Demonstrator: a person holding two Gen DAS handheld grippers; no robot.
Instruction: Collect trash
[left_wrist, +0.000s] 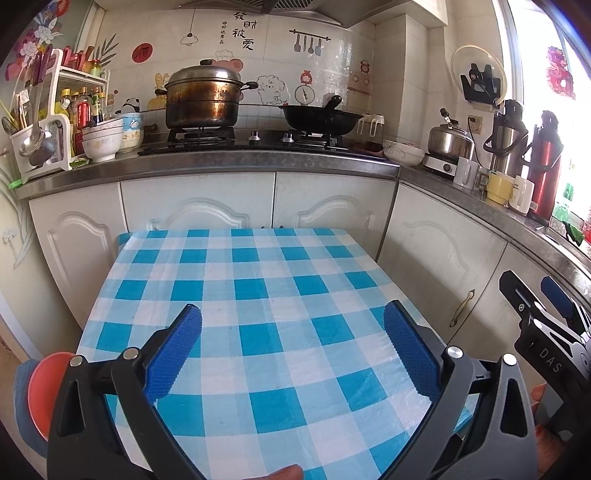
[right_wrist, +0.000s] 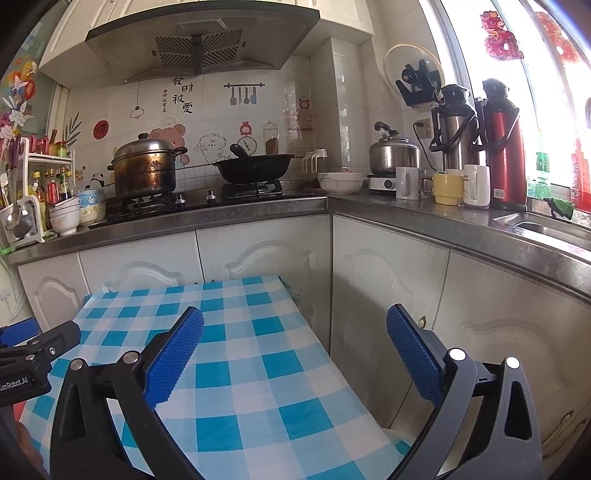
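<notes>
Your left hand-held gripper (left_wrist: 291, 325) and right hand-held gripper (right_wrist: 295, 328) hover spread, empty, above the checkered desk (left_wrist: 258, 295); white cabinets (left_wrist: 199, 206) stand beyond.

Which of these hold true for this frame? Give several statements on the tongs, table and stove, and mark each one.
1. Both tongs, left tongs and right tongs, are open and hold nothing. True.
2. The checked tablecloth has trash lying on it. False: no trash shows on the cloth.
3. A lidded steamer pot sits on the stove. True.
4. The black wok stands on the table. False: it sits on the stove's other burner.
</notes>
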